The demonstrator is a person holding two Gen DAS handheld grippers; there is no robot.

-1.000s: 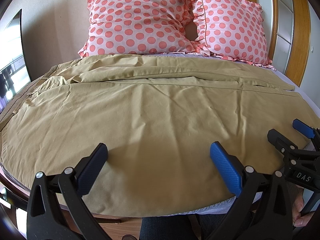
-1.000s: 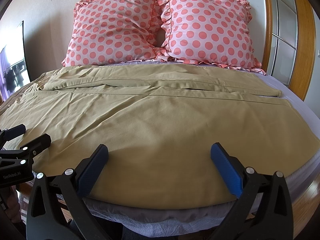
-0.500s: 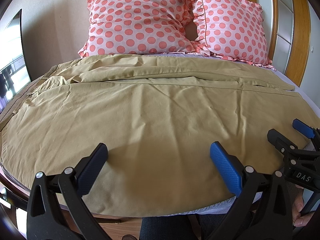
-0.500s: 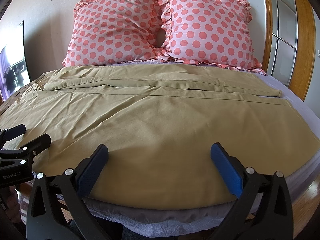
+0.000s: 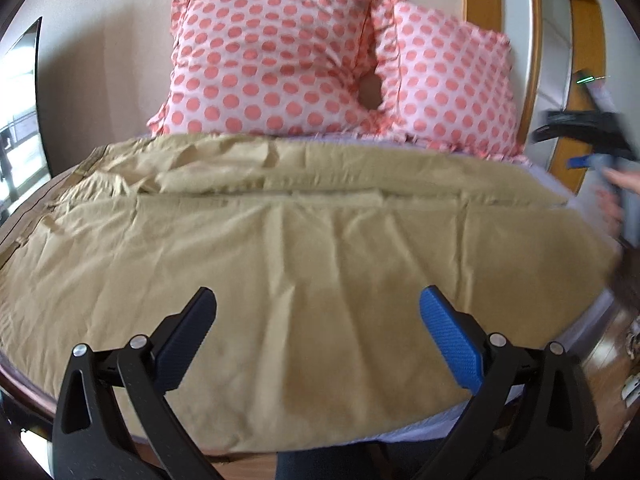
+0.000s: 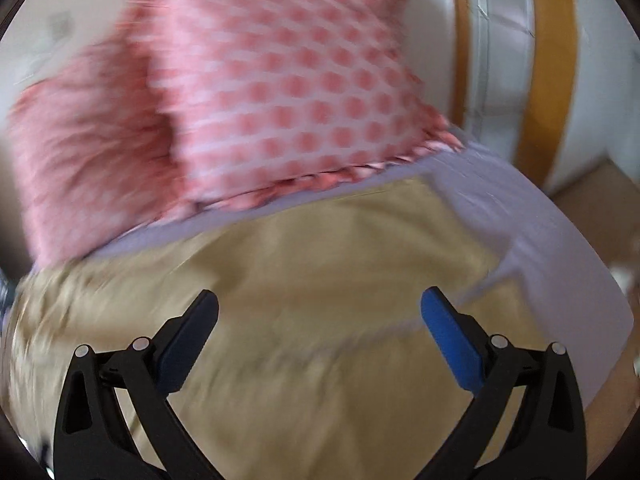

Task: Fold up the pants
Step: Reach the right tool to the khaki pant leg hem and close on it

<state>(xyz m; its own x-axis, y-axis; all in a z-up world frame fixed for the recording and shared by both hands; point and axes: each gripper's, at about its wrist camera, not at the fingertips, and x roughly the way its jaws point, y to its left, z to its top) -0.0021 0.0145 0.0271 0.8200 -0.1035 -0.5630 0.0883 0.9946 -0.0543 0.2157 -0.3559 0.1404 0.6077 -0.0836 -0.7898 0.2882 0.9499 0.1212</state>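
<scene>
Khaki pants (image 5: 304,240) lie spread flat across the bed, waistband at the left, leg ends at the right. My left gripper (image 5: 316,332) is open and empty above the near edge of the pants. My right gripper (image 6: 320,332) is open and empty above the right, leg-end part of the pants (image 6: 320,280); its view is blurred by motion. In the left wrist view the right gripper (image 5: 588,148) shows blurred at the far right, raised above the bed, with a hand on it.
Two pink polka-dot pillows (image 5: 280,68) lean at the head of the bed. A lavender sheet (image 6: 540,232) shows past the leg ends. A wooden frame (image 6: 548,60) and wall stand to the right. A bright window (image 5: 16,120) is at the left.
Both grippers have lifted and moved. The right gripper has swung up and to the right toward the leg ends. The left gripper's view has risen and tilted. The pants lie as before.
</scene>
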